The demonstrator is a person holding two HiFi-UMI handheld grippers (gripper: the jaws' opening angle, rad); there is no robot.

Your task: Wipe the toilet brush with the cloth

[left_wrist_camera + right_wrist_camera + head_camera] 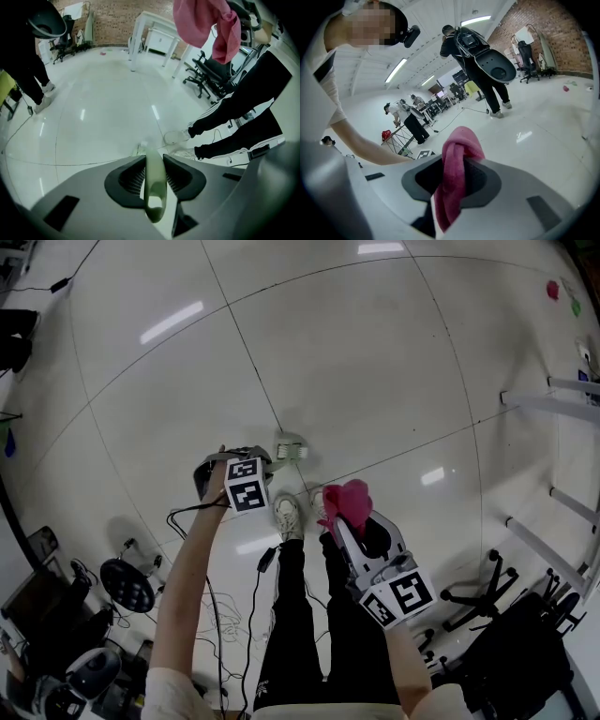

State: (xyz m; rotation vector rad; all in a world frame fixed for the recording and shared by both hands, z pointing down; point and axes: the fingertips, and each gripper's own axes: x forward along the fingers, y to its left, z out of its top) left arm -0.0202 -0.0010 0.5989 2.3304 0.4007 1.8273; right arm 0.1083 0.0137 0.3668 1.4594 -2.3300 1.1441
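My left tool [261, 459] points steeply down, clamped on the pale toilet brush [291, 447], its head down at the floor [356, 362] just ahead of my shoe [288, 517]. My right tool [339, 521] tilts less steeply and grips the pink cloth [349, 502], near the brush but apart.

- No readable txt, brand name or nr. in any of the 3 views.
- Left marker cube [246, 484]: only black-and-white square code patterns on its faces, no letters or digits.
- Right marker cube [398, 599]: same kind of square patterns, no letters or digits.
- Right gripper view: one small square marker [423, 153] shows in the background, also a pattern only, too small to make out more.
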